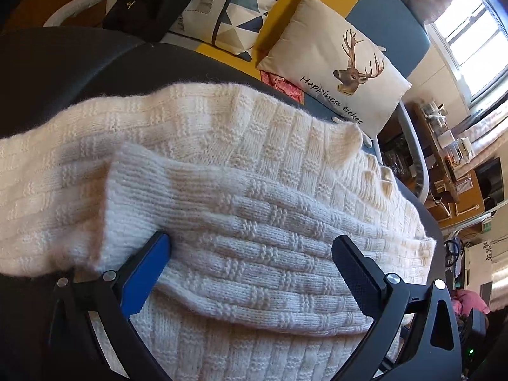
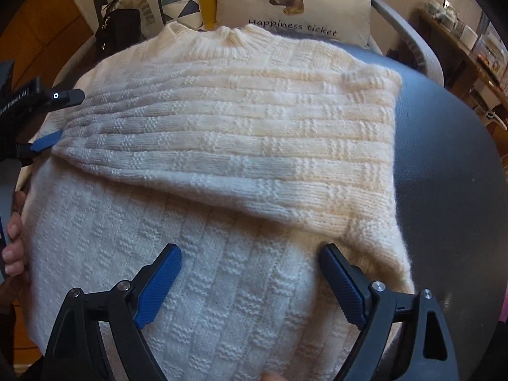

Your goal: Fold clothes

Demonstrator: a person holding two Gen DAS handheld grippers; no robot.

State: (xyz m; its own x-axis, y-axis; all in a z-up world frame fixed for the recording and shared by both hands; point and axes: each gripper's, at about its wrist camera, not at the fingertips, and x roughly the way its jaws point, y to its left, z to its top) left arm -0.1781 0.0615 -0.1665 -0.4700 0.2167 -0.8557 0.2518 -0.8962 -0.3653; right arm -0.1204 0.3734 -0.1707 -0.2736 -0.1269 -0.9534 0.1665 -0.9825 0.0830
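My left gripper point(image 2: 54, 117) is cut by the right wrist view's left edge; only two fingertips show. Sweater point(image 2: 222, 165): hem runs off the bottom in both views, and the folded sleeve point(image 2: 241, 146) hides the body beneath. Deer cushion point(image 2: 292, 3) is cropped at top, its base behind the collar. Black bag point(image 1: 149, 3) is cut by the top edge. Shelf items point(image 1: 444, 133) too small to identify. Pink fabric point(image 1: 281, 84) is mostly hidden behind the table rim point(image 1: 63, 63).

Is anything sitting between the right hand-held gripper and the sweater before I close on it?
Nothing visible. The right hand-held gripper is open directly over the cream sweater, with only knit between its fingers. The folded sleeve lies just ahead.
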